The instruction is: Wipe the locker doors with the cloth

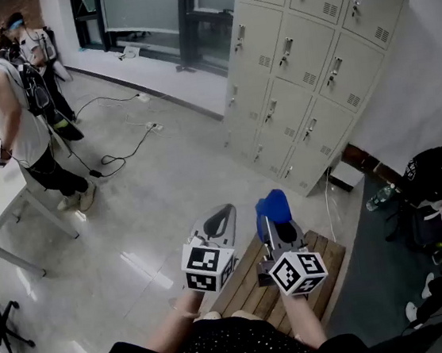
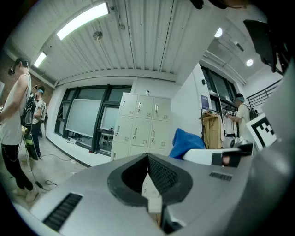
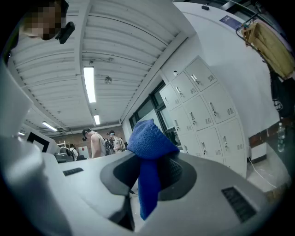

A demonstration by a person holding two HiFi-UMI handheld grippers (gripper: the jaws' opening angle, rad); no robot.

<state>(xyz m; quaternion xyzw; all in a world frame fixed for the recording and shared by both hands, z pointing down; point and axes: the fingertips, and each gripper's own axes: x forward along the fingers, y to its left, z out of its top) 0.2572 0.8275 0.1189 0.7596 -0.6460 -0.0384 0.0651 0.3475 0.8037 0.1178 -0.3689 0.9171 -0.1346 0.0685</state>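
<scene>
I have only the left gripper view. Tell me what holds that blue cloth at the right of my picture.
Observer: The right gripper holds it. In the right gripper view its jaws are shut on the blue cloth, with a bunch above them and a tail hanging below.
Operator: Tell me what is under the grippers.
Observer: In the head view both are over a slatted wooden bench, the left gripper beside the right one.
Operator: Say whether the cloth is at the doors.
Observer: Not yet. The head view shows a stretch of floor between the bench and the lockers.
</scene>
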